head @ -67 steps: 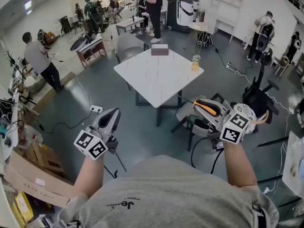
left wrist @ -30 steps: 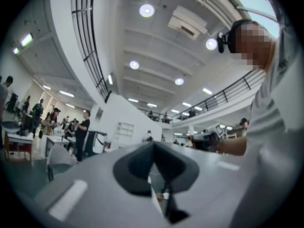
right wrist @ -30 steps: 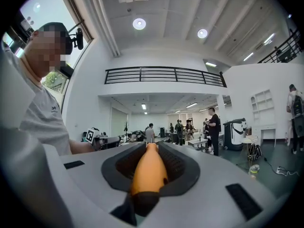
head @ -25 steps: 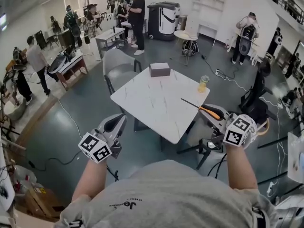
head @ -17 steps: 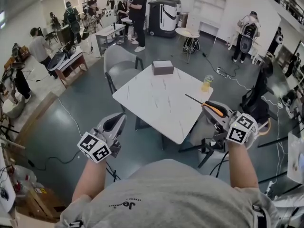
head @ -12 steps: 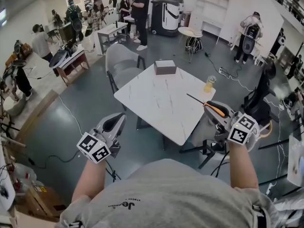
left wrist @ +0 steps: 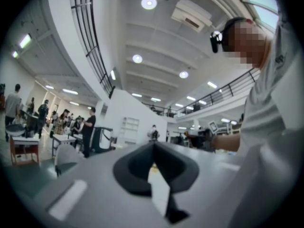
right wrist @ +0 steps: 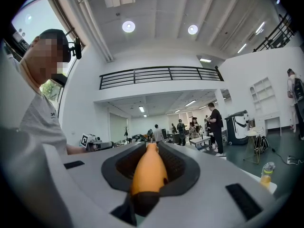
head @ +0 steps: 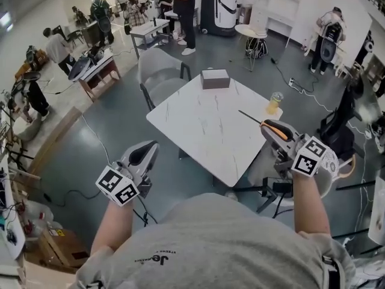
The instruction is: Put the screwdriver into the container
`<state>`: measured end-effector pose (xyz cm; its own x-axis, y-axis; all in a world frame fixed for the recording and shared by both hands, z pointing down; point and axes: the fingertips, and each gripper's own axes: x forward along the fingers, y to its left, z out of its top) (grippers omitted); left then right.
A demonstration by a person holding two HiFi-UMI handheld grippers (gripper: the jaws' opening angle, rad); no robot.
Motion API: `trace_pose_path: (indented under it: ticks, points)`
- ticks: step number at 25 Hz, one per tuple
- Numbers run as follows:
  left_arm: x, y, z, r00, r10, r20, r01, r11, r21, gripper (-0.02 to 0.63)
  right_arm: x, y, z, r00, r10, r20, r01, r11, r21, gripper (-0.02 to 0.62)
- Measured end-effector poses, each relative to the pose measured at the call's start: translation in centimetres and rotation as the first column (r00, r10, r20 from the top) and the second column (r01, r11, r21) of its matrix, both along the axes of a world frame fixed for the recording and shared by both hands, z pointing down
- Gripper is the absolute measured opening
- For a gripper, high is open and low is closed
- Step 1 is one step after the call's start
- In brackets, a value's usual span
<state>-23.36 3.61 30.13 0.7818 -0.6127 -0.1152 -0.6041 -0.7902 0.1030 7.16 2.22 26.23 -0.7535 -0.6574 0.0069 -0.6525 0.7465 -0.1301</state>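
Observation:
My right gripper (head: 272, 129) is shut on the orange handle of the screwdriver (head: 269, 127). Its thin shaft points up-left over the right edge of the white table (head: 198, 125). In the right gripper view the orange handle (right wrist: 148, 172) lies between the shut jaws of that gripper (right wrist: 151, 148). The container, a brown box (head: 215, 78), stands at the table's far corner, well away from the screwdriver tip. My left gripper (head: 144, 150) hangs over the floor left of the table, shut with nothing in it; the left gripper view shows the same gripper (left wrist: 153, 148) with its jaws together.
A cup with a yellow drink (head: 275, 103) stands at the table's right corner. A grey chair (head: 157, 71) is beyond the table. Cables (head: 90, 137) run over the floor at left. Several people and desks (head: 96, 71) fill the back of the room.
The table has come closer in the head view. My right gripper with the screwdriver now reaches over the table's right edge. Both grippers stay shut.

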Motion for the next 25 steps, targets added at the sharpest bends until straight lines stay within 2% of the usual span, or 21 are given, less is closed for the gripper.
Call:
trace_pose_path:
  ticks: [5, 15, 25]
  points:
    - [3.1, -2.9, 0.2, 0.998, -0.058, 0.008, 0.058, 0.998, 0.000, 0.005, 2.8, -5.1, 0.3, 0.998, -0.070, 0.007, 0.070, 0.998, 0.007, 0.081]
    - [13.1, -11.8, -0.5, 0.986, -0.166, -0.013, 0.166, 0.986, -0.020, 0.005, 11.0, -16.7, 0.9, 0.982, -0.188, 0.027, 0.188, 0.982, -0.017, 0.081]
    - [19.2, -19.5, 0.0, 0.963, -0.262, 0.058, 0.266, 0.962, -0.062, 0.005, 15.2, -25.6, 4.1, 0.956, -0.282, 0.083, 0.286, 0.957, -0.040, 0.080]
